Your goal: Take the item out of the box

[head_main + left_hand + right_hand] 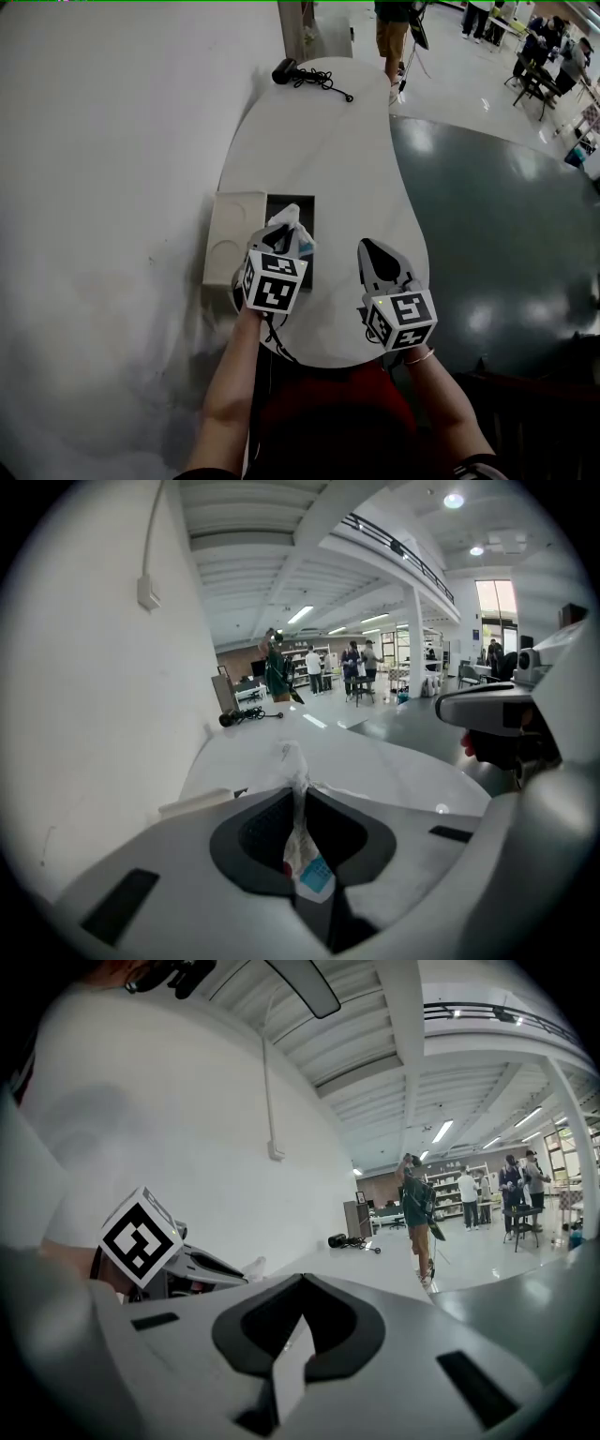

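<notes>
Counter [337,141]: white, curved, running near to far.
Box [307,208]: dark, open, at the counter's near left edge. Its pale lid [234,234] lies flat just left of it.
Left tongs [284,225]: over the box, clamped on a packet.
Right tongs [368,246]: to the right over bare counter, jaws together with nothing between them.
Packet [302,855]: white, crumpled, with blue and red print, pinched upright above the box.
Black corded device [286,70]: at the far end.

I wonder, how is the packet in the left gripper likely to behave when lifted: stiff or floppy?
The packet looks floppy: its film is crinkled and twisted where the left gripper pinches it. It is probably light, since that narrow pinch seems to hold it. The smooth film might slip.
</notes>
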